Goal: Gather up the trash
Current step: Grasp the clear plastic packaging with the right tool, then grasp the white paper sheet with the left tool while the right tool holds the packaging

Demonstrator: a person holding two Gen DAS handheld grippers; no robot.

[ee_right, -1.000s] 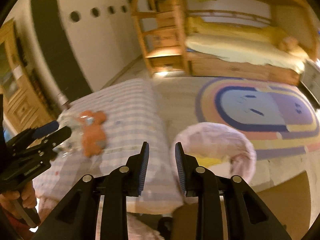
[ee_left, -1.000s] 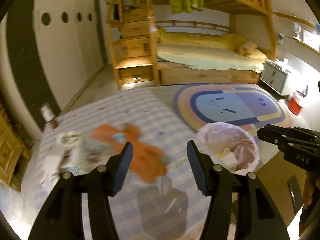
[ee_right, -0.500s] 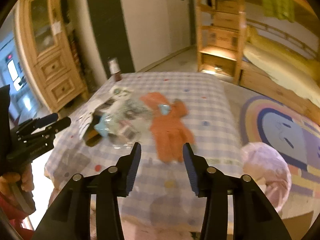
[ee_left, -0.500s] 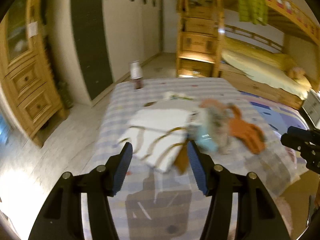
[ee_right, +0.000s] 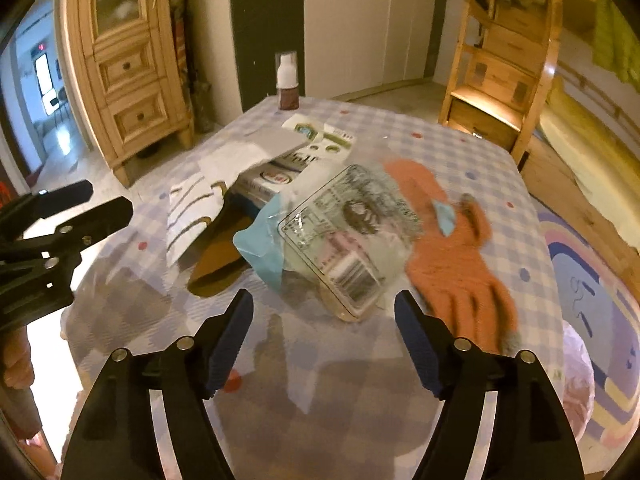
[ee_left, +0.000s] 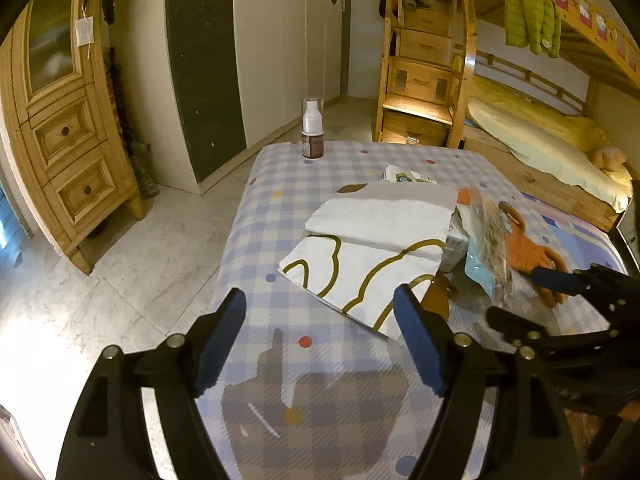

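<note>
While both claws hang spread and empty above the desk (ee_left: 256, 216), the trash lies in one overlapping heap mid-desk. The right claw (ee_right: 324, 328) faces a clear wrapper (ee_right: 340, 236) lying over a blue scrap (ee_right: 260, 248); the left claw (ee_left: 320, 332) faces white paper (ee_left: 372, 256) with brown loops.

The wrapper looks thin and slick, so I judge a shallow pinch could slide off it or catch the checked cloth beneath and drag the whole heap. An orange glove (ee_right: 452, 240) touches the wrapper's edge and may not be trash; a wide bite could take it along. A box (ee_right: 272, 184) sits half under the paper, so lifting the paper could tip it. A bottle (ee_left: 313, 128) stands at the far edge, well apart, yet a tugged cloth could topple it. The claws sit near each other and could collide.
</note>
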